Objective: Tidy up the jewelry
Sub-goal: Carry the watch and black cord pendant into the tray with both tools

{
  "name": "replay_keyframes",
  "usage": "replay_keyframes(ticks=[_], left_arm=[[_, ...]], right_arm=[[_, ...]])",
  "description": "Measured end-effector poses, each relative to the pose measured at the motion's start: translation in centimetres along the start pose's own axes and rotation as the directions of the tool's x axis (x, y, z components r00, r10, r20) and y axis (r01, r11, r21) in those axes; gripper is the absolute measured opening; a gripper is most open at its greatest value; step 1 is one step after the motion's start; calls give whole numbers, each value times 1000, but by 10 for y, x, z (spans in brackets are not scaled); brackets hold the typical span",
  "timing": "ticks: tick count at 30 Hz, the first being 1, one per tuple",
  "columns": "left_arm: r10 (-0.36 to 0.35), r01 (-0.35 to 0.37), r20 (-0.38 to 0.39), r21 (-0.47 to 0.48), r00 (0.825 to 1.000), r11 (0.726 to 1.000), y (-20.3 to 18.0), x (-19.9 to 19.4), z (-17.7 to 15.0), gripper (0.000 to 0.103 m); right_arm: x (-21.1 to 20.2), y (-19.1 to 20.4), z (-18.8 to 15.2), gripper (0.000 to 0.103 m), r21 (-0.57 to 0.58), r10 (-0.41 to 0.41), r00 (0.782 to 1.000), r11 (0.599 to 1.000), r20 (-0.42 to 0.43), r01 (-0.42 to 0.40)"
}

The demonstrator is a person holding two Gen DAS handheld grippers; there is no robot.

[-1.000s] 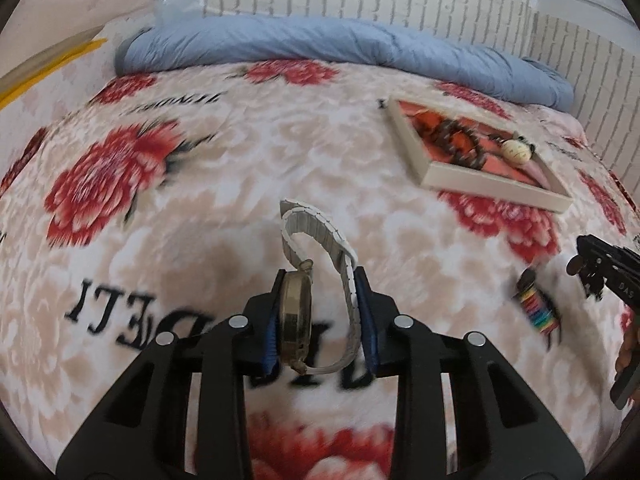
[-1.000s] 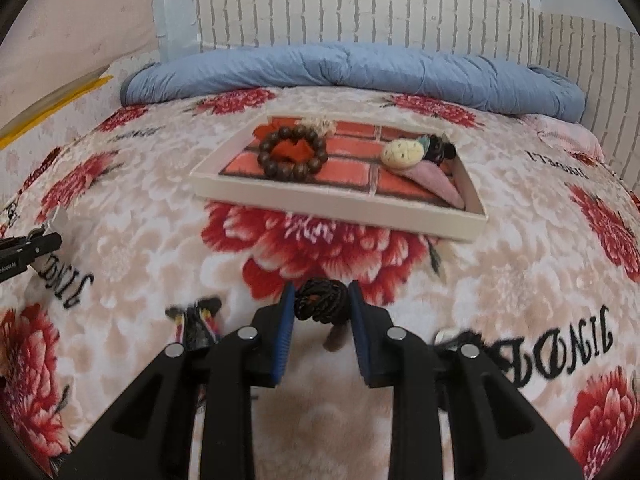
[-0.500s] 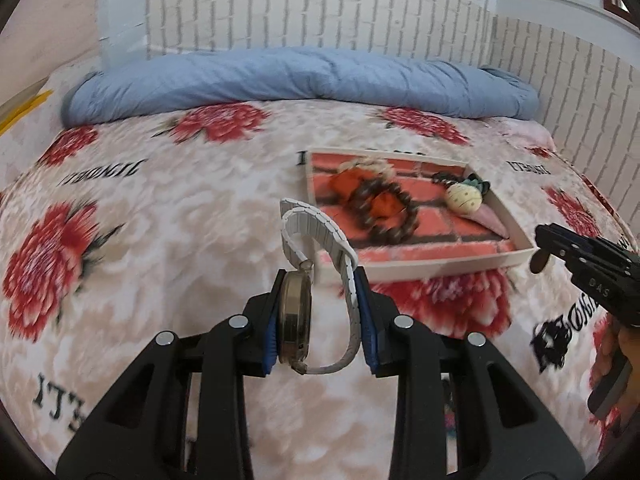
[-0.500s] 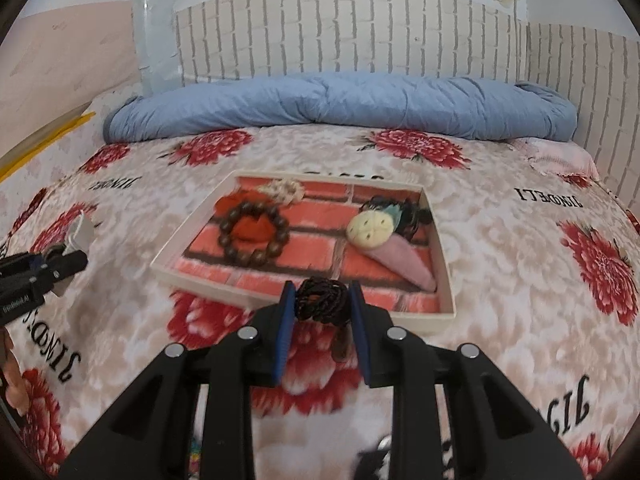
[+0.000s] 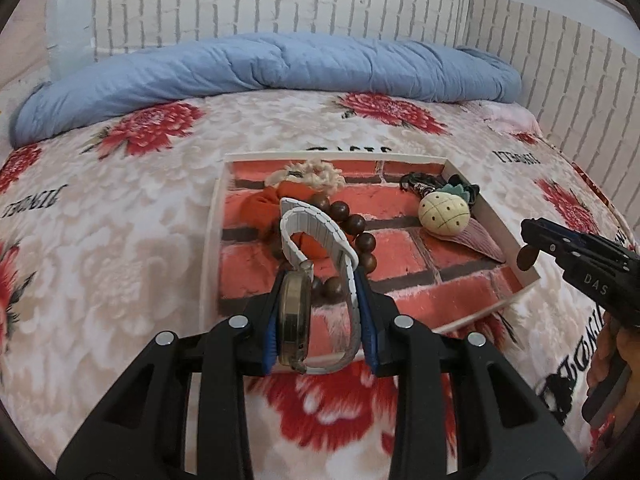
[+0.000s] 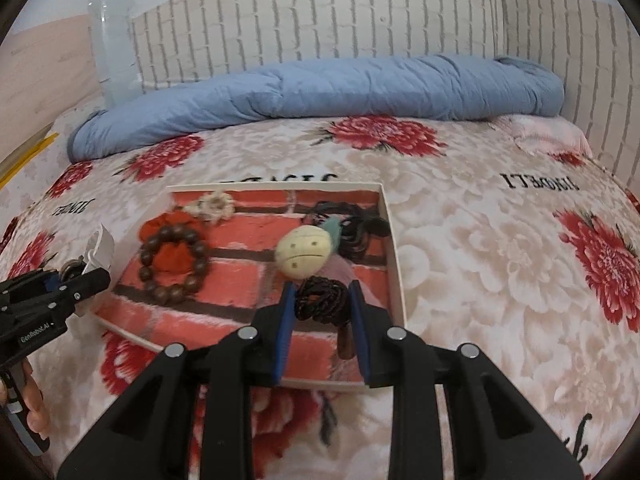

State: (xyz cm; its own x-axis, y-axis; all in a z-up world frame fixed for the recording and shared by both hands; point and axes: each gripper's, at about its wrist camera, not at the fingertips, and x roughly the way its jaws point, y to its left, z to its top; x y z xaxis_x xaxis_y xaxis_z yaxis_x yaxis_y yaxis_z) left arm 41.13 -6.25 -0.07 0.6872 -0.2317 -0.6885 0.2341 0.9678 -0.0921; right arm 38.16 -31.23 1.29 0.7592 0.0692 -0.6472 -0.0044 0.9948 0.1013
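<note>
A shallow white tray (image 5: pixel 211 240) (image 6: pixel 394 248) with a red brick-pattern floor lies on the flowered bed. It holds a brown bead bracelet (image 6: pixel 174 262) (image 5: pixel 362 236), a cream pineapple charm (image 5: pixel 444 213) (image 6: pixel 304 253), a pink clip (image 5: pixel 478 238), an orange scrunchie and a cream crochet flower (image 6: pixel 214 206). My left gripper (image 5: pixel 318 312) is shut on a watch (image 5: pixel 296 320) with a white band, held over the tray's near left part. My right gripper (image 6: pixel 323 312) is shut on a dark braided cord (image 6: pixel 320 300) with a brown pendant, over the tray's near right part.
A rolled blue quilt (image 5: pixel 272 68) (image 6: pixel 320 88) lies along the brick-pattern wall behind the tray. The bed cover (image 6: pixel 500 240) is soft, with red flowers and black lettering. Each gripper shows at the edge of the other's view: right gripper (image 5: pixel 580 268), left gripper (image 6: pixel 48 300).
Both grippers have moved forward over the bed to the tray, still holding the watch and the cord. The tray now fills the middle of both views.
</note>
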Motion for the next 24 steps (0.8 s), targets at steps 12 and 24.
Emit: replay_keyframes(ticks=[12, 24], left_arm=[[5, -2, -73, 41, 997, 999, -5, 50, -4, 32], [88, -83, -87, 63, 992, 995, -6, 66, 3, 37]], right_arm=[[38, -6, 0, 27, 14, -33, 997, 999, -76, 34], [58, 1, 9, 27, -6, -41, 989, 999, -144, 40]])
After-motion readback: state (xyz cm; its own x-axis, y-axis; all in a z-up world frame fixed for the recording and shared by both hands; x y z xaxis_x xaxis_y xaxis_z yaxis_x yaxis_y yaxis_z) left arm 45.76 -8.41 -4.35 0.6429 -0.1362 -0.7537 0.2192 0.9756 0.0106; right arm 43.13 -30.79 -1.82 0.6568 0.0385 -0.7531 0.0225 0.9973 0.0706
